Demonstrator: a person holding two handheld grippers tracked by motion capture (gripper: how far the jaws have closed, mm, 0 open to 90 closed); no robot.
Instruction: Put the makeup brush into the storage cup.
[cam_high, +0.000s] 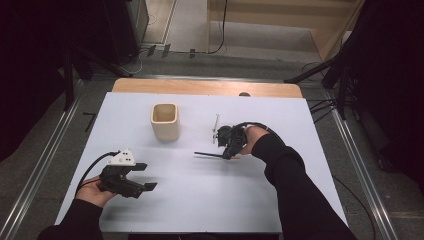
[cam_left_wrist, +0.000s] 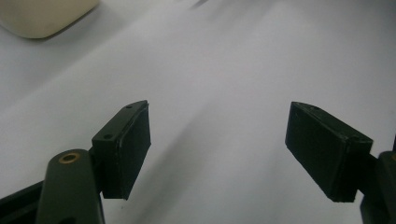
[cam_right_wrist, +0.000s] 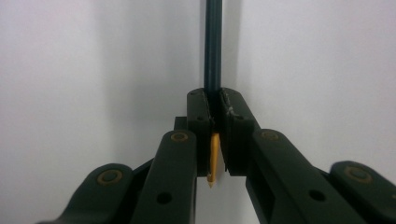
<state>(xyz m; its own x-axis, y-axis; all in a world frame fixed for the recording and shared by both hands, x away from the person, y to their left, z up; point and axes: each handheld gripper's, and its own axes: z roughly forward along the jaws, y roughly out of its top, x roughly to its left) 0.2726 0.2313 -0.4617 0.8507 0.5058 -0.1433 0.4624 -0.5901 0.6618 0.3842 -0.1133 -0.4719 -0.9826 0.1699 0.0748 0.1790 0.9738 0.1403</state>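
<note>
My right gripper (cam_high: 229, 150) sits right of the table's middle, shut on a dark pencil (cam_high: 207, 154) that lies low over the white sheet and points left. In the right gripper view the pencil (cam_right_wrist: 213, 46) runs straight away from the closed jaws (cam_right_wrist: 214, 100), with its sharpened wooden tip poking back between them. A cream square cup (cam_high: 164, 121) stands upright, back and left of that gripper. My left gripper (cam_high: 146, 176) rests near the front left, open, with nothing between its fingers (cam_left_wrist: 126, 149). The cup's corner (cam_left_wrist: 42, 16) shows at the top left of the left gripper view.
A thin white stick (cam_high: 216, 128) lies just behind the right gripper. The white sheet (cam_high: 200, 200) covers a wooden table whose bare far edge (cam_high: 200, 87) shows. Metal rails and cables run along the floor on both sides.
</note>
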